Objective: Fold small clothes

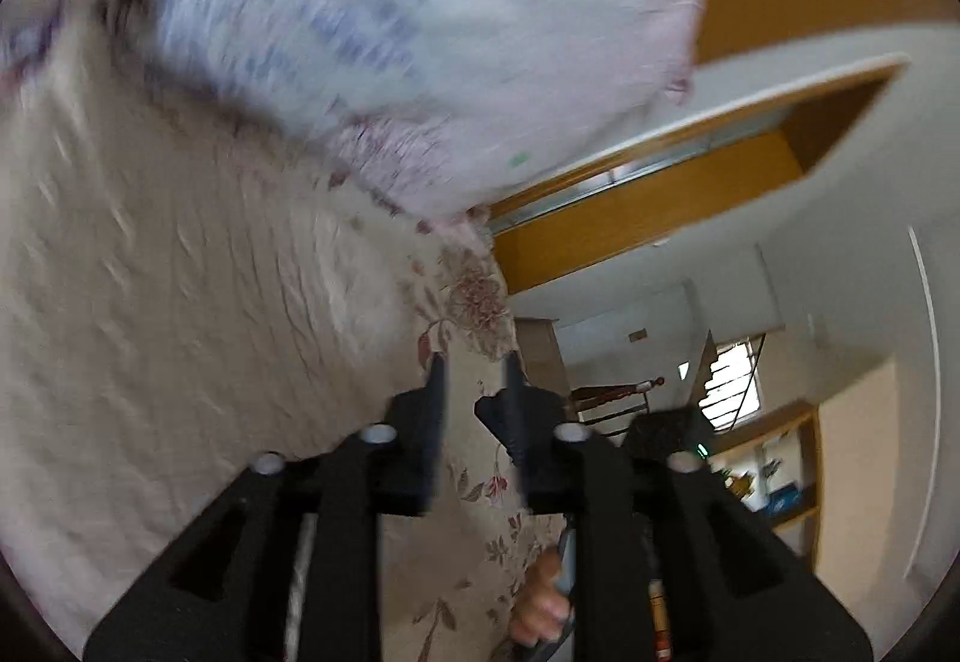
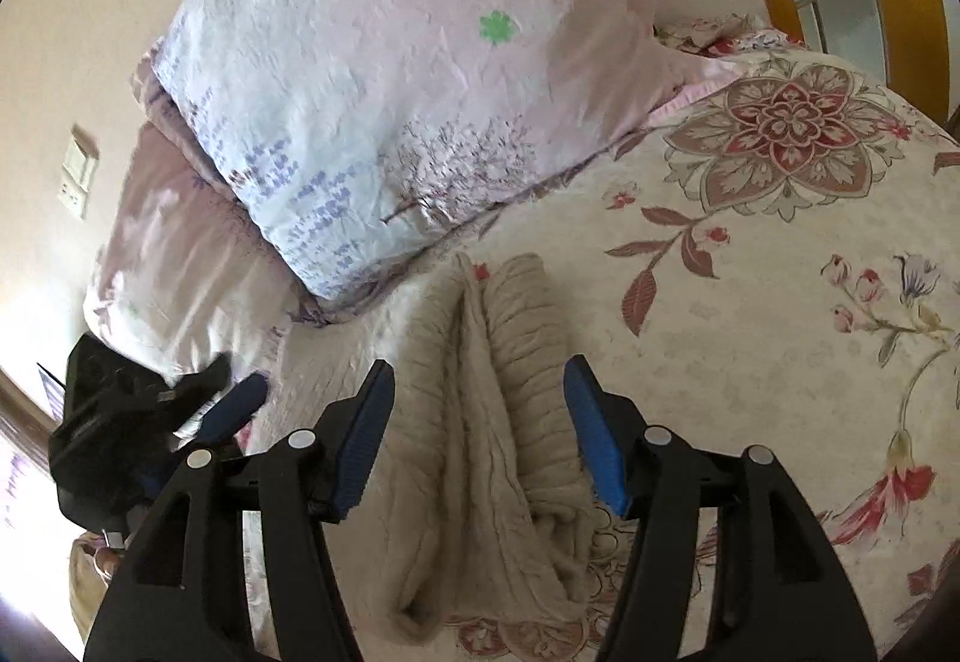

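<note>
Right gripper [image 2: 477, 410]: fingers spread, nothing pinched, hovering over the garment.
Left gripper [image 1: 471, 380]: fingers slightly apart, nothing between them.
Knit garment [image 2: 480, 422]: beige, bunched lengthwise on the floral bedspread [image 2: 780, 302], near.
Pillow [image 2: 390, 92]: pink-white, far left of it.

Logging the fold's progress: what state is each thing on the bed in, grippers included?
Beige knit garment: folded lengthwise, flat on the bedspread.
Right gripper: open, empty, above the garment.
Left gripper: slightly open, nothing between the fingers.
Pillow: lying on the bed, untouched.
</note>
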Tool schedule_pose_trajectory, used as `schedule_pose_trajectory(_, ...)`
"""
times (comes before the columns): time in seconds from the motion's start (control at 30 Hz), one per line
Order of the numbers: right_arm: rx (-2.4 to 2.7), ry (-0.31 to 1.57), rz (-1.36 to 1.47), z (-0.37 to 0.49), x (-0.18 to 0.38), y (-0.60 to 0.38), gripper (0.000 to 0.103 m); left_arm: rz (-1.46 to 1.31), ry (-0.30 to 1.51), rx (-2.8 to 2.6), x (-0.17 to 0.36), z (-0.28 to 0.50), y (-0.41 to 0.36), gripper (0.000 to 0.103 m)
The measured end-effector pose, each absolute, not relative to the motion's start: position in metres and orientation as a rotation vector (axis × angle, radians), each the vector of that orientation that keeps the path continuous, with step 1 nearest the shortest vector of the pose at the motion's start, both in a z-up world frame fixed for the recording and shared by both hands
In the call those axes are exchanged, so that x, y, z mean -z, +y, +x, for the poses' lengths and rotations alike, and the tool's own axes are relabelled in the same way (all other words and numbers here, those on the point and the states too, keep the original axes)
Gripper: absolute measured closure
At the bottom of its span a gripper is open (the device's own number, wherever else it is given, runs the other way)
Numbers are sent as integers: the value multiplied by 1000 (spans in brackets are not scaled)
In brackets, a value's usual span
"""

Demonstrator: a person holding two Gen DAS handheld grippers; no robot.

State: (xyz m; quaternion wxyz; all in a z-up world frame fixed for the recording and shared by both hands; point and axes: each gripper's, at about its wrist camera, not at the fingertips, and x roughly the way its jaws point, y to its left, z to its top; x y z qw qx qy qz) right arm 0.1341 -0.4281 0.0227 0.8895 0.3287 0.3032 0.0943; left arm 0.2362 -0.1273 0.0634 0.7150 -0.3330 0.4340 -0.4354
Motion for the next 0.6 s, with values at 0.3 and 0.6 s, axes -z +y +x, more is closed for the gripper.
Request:
schedule_pose_trajectory(0.3, -393, 828, 658, 168, -30, -391, 43, -414, 856, 545, -74, 217, -45, 46)
schedule_pose_trajectory(0.6, -464, 979, 703, 189, -7, -377, 56, -409, 1002, 489, -22, 228, -40, 46)
